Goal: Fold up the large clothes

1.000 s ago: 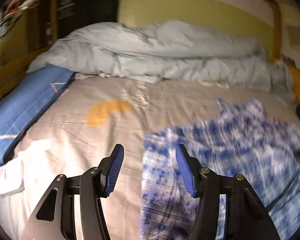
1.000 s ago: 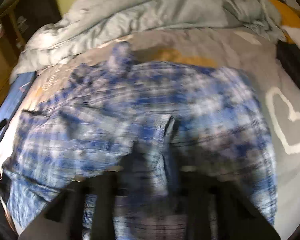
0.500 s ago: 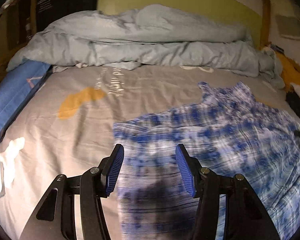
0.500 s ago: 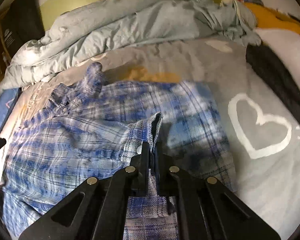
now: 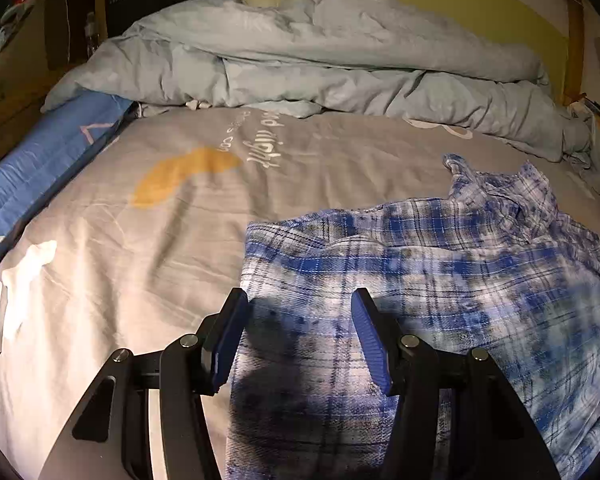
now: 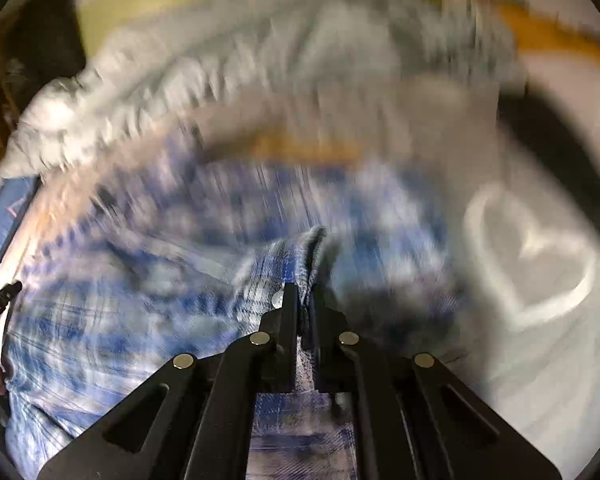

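Observation:
A blue and white plaid shirt (image 5: 440, 280) lies spread on the grey bedsheet (image 5: 188, 232), with its collar toward the far right. My left gripper (image 5: 300, 332) hovers open over the shirt's near left part, and its blue pads (image 5: 228, 340) touch no cloth. In the blurred right wrist view the same shirt (image 6: 140, 272) fills the middle. My right gripper (image 6: 305, 300) is shut on a raised fold of the shirt, which sticks up between the fingertips. The tip of the other gripper (image 6: 0, 300) shows at the left edge of that view.
A rumpled pale grey-blue duvet (image 5: 320, 60) is heaped along the head of the bed. A blue mat (image 5: 40, 160) runs along the bed's left side. A white heart print (image 6: 532, 256) marks the sheet right of the shirt. Dark and orange items (image 6: 548, 128) lie at the far right.
My left gripper came forward and lower over the shirt's left edge, still open. My right gripper kept its pinch on the fold and shifted slightly; its view is blurred again.

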Tool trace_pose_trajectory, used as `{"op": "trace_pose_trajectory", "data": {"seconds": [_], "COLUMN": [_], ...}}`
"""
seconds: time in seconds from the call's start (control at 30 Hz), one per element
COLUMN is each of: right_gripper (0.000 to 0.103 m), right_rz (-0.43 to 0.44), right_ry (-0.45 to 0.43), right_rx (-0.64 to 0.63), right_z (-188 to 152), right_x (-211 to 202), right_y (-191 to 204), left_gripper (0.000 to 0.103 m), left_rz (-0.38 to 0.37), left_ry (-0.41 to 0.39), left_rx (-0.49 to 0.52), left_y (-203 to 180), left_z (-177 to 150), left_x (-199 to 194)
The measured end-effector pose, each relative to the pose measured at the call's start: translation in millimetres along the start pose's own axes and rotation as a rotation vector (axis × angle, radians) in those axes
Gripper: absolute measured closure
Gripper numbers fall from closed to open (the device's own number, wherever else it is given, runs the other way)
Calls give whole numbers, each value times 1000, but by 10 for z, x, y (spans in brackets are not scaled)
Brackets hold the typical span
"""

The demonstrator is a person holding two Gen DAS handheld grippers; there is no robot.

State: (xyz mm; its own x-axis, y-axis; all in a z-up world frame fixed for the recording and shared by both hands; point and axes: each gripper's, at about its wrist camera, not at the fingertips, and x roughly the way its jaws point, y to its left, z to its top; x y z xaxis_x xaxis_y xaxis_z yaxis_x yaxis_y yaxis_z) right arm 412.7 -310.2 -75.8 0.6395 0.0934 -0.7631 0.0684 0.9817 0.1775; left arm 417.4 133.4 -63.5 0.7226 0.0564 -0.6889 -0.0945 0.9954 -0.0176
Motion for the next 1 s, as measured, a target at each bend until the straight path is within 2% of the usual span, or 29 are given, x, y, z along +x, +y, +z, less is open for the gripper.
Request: {"op": "trace_pose_trajectory", "data": {"seconds": [0.1, 0.17, 0.23, 0.3, 0.33, 0.37, 0.4, 0.47, 0.53, 0.6, 0.67, 0.73, 0.77, 0.8, 0.87, 1.0], "right_gripper": [95, 87, 82, 63, 49, 44, 43, 37, 31, 22, 8, 0, 0, 0, 0, 0], "right_rz": [-22, -66, -69, -67, -69, -65, -53, -23, 32, 68, 50, 34, 35, 46, 65, 35], "right_ry": [-57, -62, -75, -130, -169, -212, -256, -312, -362, -397, -453, -520, -544, -563, -569, -586], "right_rx": [-9, -20, -29, -48, -61, -74, -86, -93, -101, -137, -165, -186, -188, -189, -199, -218], "right_z": [11, 10, 20, 14, 6, 13, 2, -15, -61, -88, -124, -209, -256, -328, -473, -846], "right_x": [-110, -108, -136, -255, -336, -428, -540, -788, -1102, -1437, -1840, -2234, -2370, -2540, -2752, -3004], "right_y": [10, 15, 31, 77, 105, 140, 178, 250, 346, 455, 557, 627, 660, 674, 684, 657], "left_gripper": [47, 47, 47, 47, 46, 46, 44, 28, 17, 16, 14, 9, 1, 0, 0, 0], "left_rz": [3, -6, -5, -21, -32, -34, -31, -28, -19, -40, -78, -108, -115, -127, -141, -168], "left_ry": [-22, -62, -107, -143, -157, -168, -197, -260, -341, -405, -433, -457, -464, -481, -508, -531], "left_rx": [3, 9, 17, 12, 12, 15, 25, 47, 58, 52, 37, 23, 20, 13, 7, 13], "left_y": [3, -2, -26, -50, -62, -66, -83, -114, -142, -163, -180, -214, -213, -225, -244, -282], "left_z": [-13, -13, -15, -22, -26, -24, -28, -37, -66, -109, -150, -225, -262, -325, -431, -676], "left_x": [-50, -140, -295, -487, -631, -731, -954, -1348, -1753, -2173, -2454, -2760, -2851, -3000, -3206, -3479]}}
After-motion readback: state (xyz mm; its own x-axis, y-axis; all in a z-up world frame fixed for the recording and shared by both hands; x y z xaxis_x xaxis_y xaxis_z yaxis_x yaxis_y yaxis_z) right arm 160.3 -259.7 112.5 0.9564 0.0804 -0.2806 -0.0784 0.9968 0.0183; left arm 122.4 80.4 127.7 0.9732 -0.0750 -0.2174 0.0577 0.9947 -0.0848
